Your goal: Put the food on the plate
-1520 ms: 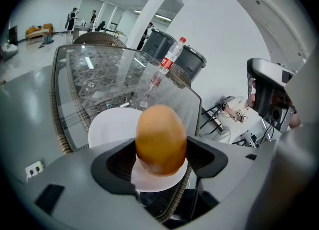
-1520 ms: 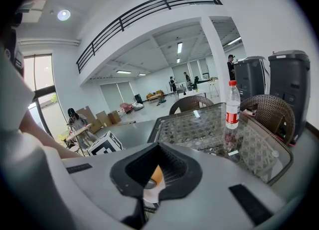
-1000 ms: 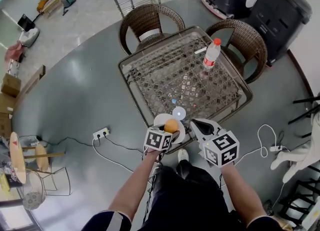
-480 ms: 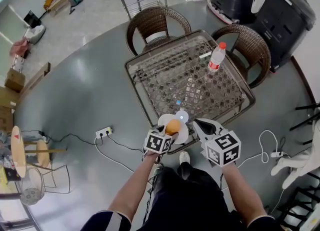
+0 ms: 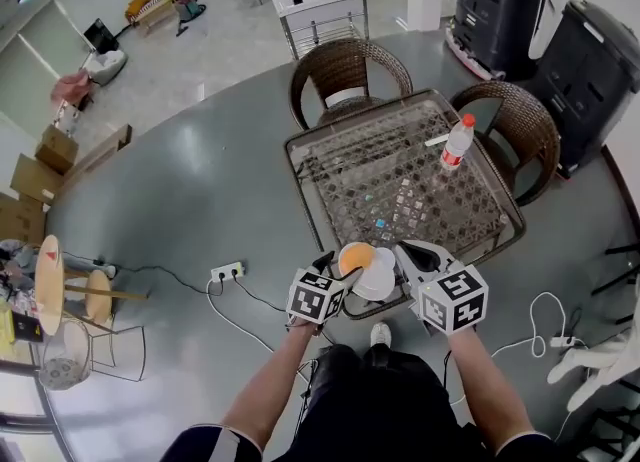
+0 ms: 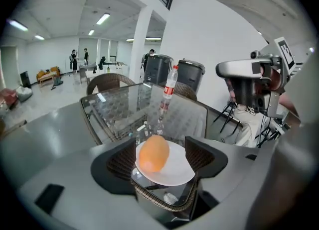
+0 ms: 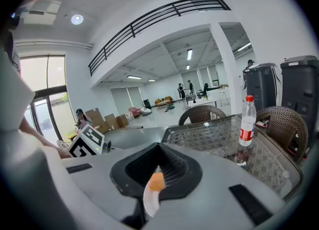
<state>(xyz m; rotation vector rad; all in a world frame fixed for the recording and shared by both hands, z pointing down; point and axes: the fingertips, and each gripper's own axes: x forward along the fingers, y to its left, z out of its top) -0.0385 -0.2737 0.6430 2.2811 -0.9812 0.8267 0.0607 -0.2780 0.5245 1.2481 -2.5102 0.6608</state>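
Note:
An orange, egg-shaped piece of food (image 5: pixel 352 256) lies on the small white plate (image 5: pixel 380 278) at the near corner of the glass-topped wicker table (image 5: pixel 390 170). My left gripper (image 5: pixel 338 268) is open. In the left gripper view its jaws stand wide on either side of the food (image 6: pixel 152 153) and plate (image 6: pixel 172 169), with the food close to the left jaw. My right gripper (image 5: pixel 403 248) hovers just right of the plate with its jaws together and nothing in them. Through their slit in the right gripper view show a sliver of plate (image 7: pixel 148 201) and food (image 7: pixel 157 181).
A plastic water bottle (image 5: pixel 457 142) with a red cap stands at the table's far right. Two wicker chairs (image 5: pixel 345 65) (image 5: pixel 525 130) sit at the far sides. A power strip (image 5: pixel 226 272) and cables lie on the floor to the left. Black bins (image 5: pixel 600 60) stand behind.
The left gripper has drawn back a little from the food, which stays on the plate. The head view has shifted, so the table sits further right and lower.

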